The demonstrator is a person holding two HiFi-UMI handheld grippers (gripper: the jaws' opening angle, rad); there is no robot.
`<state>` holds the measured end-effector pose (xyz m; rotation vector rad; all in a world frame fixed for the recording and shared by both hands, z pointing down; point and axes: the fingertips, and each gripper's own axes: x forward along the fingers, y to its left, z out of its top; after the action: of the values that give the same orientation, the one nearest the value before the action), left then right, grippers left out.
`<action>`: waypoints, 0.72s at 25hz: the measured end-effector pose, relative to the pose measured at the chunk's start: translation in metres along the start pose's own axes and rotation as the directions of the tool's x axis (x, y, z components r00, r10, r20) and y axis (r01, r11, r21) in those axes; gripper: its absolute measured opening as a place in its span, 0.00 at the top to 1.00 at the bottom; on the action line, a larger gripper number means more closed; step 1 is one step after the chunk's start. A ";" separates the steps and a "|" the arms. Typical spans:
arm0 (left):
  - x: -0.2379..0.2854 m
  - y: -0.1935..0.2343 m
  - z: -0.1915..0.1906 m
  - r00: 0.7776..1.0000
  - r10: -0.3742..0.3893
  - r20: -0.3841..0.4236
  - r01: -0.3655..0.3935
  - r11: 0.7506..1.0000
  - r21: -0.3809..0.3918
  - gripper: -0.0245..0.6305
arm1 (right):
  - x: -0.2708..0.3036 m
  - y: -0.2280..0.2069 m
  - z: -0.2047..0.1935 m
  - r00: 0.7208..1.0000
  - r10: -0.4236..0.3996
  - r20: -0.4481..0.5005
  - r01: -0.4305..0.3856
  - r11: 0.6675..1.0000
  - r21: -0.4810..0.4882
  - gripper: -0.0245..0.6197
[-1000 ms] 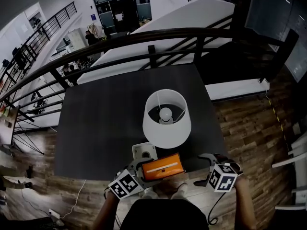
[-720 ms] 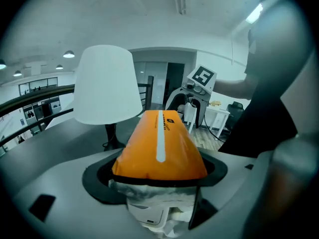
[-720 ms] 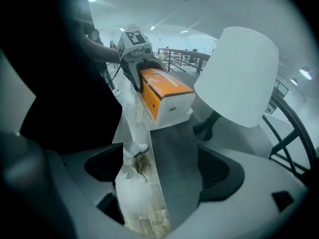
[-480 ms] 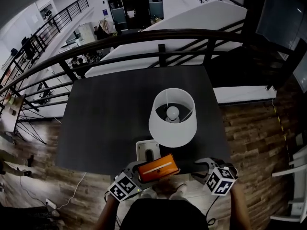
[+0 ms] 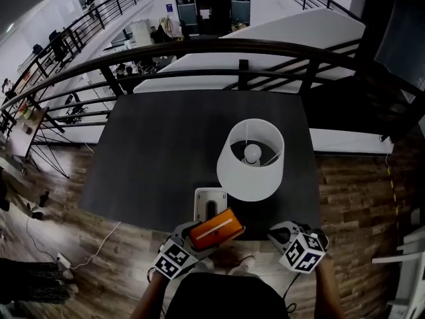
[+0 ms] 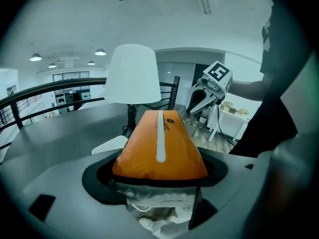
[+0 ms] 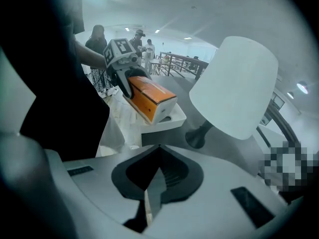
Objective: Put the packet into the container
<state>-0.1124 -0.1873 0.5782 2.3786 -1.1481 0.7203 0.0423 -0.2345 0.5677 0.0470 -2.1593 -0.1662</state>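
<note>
Standing by a railing (image 5: 199,48), the dark table (image 5: 159,158) (wood floor (image 5: 358,191)) bears lamp (image 5: 251,171), container (image 5: 201,200).

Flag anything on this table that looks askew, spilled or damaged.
Nothing is spilled or damaged. The only thing askew is the orange packet, held tilted in the left hand-held gripper above the white container at the table's near edge, not yet inside. The lamp stands upright.
</note>
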 end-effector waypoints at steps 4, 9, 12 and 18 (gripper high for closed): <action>0.000 0.012 -0.008 0.991 0.130 0.017 -0.127 0.986 -0.112 0.38 | 0.004 -0.004 0.000 1.000 -0.004 0.005 0.004 1.000 -0.016 0.96; 0.000 0.028 -0.018 0.940 0.342 -0.015 -0.339 0.925 -0.172 0.38 | 0.004 0.000 0.001 1.000 0.010 0.015 -0.009 0.999 -0.050 0.96; 0.005 0.035 -0.024 0.896 0.441 -0.056 -0.442 0.872 -0.210 0.38 | 0.005 0.005 0.000 1.000 0.014 0.018 -0.013 0.998 -0.067 0.96; 0.021 0.054 -0.029 0.825 0.556 -0.102 -0.556 0.765 -0.325 0.38 | 0.007 0.012 0.001 0.999 0.028 0.020 -0.027 0.997 -0.070 0.96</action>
<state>-0.1525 -0.2149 0.6208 1.7439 -1.8494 0.6237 0.0379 -0.2229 0.5744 -0.0244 -2.1720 -0.2266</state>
